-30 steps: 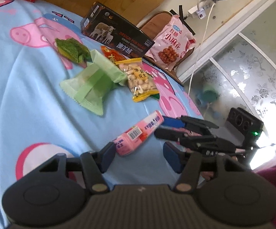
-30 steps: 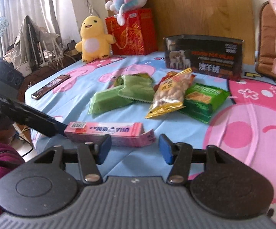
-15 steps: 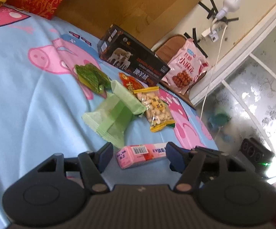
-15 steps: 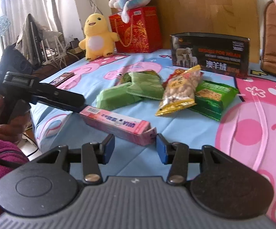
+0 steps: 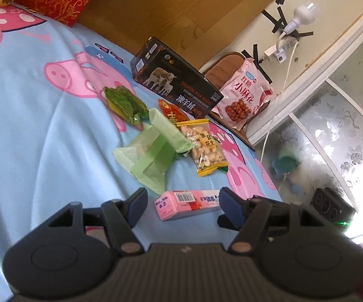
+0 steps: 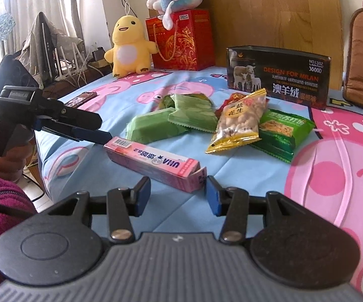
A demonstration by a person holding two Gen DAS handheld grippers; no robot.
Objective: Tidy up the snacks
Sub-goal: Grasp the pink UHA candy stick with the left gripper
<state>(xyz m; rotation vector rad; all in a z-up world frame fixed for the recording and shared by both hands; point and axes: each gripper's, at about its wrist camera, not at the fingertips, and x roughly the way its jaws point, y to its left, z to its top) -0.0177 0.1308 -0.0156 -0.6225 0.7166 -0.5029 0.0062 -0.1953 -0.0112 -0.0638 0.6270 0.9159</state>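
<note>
A long pink snack box (image 5: 187, 204) (image 6: 153, 162) lies on the blue cartoon-pig sheet, with one gripper at each end. My left gripper (image 5: 182, 202) is open, its blue pads either side of the box's barcode end. My right gripper (image 6: 177, 193) is open around the box's torn flap end. Beyond lie two pale green packets (image 5: 153, 157) (image 6: 171, 118), a yellow peanut bag (image 5: 205, 146) (image 6: 240, 123), a dark green cracker pack (image 6: 282, 132), a dark green packet (image 5: 123, 102) and a red packet (image 5: 172, 112). The left gripper shows in the right wrist view (image 6: 98, 136).
An open black box with sheep pictures (image 5: 176, 89) (image 6: 278, 78) stands at the back. A pink snack bag (image 5: 243, 99) leans on a chair. A red gift bag (image 6: 181, 40), a yellow plush (image 6: 128, 47) and a dark remote (image 6: 81, 98) sit far left. The bed edge is near.
Both grippers have closed in on the pink box: the left swung round from beside it to straddle its barcode end, and the right came nearer its flap end. The box has turned.
</note>
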